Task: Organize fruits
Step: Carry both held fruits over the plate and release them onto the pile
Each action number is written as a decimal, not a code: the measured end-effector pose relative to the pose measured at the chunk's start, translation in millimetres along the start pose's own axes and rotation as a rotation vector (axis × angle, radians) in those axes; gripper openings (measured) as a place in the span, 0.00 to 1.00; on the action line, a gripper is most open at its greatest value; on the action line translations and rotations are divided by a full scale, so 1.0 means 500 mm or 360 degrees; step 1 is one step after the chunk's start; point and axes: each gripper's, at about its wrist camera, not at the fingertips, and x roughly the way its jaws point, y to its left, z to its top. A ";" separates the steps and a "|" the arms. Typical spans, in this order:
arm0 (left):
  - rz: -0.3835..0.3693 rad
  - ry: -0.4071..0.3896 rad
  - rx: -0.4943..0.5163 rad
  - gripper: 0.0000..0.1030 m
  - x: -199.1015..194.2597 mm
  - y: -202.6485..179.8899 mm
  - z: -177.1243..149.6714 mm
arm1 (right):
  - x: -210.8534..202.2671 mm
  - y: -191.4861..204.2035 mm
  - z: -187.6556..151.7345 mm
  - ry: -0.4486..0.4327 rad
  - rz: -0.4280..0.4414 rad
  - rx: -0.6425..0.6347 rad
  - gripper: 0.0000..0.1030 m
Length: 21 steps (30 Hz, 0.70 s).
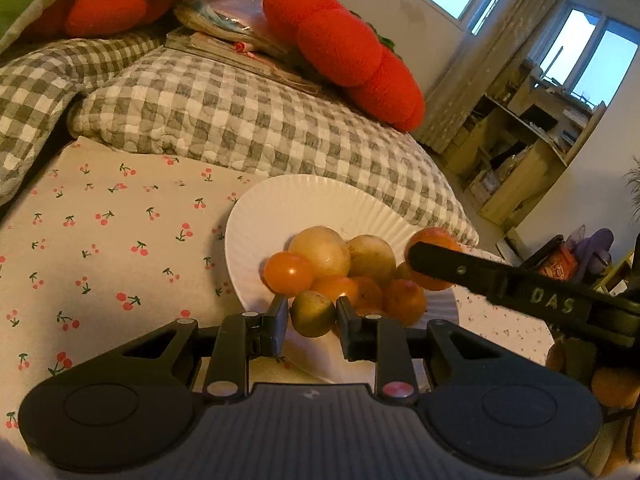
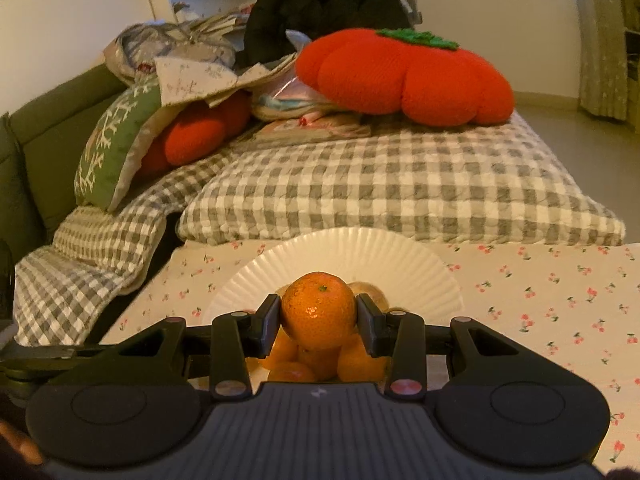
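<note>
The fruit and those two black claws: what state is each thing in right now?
Left gripper: shut on a small green-orange fruit.
Right gripper: shut on an orange mandarin, held above the pile.
Paper plate: lies on the cherry-print cloth, far half bare.
Fruit pile: heaped on the plate's near side, pale and orange fruits touching.
Red pumpkin cushion: resting on the checked blanket.

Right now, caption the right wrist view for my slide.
Right gripper clamps a mandarin orange above the fruit-filled paper plate on a cherry-print cloth.
</note>
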 end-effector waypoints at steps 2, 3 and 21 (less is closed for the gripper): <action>0.0003 -0.0003 0.0012 0.18 0.003 -0.001 0.000 | 0.007 0.004 -0.001 0.0008 -0.0009 -0.0011 0.36; 0.0005 -0.0001 0.0021 0.18 0.004 -0.002 -0.001 | 0.010 0.005 -0.003 0.0011 -0.0012 -0.0014 0.36; -0.0004 -0.0020 -0.0011 0.26 -0.011 0.004 0.006 | 0.046 0.029 -0.017 0.0030 -0.0023 -0.0018 0.37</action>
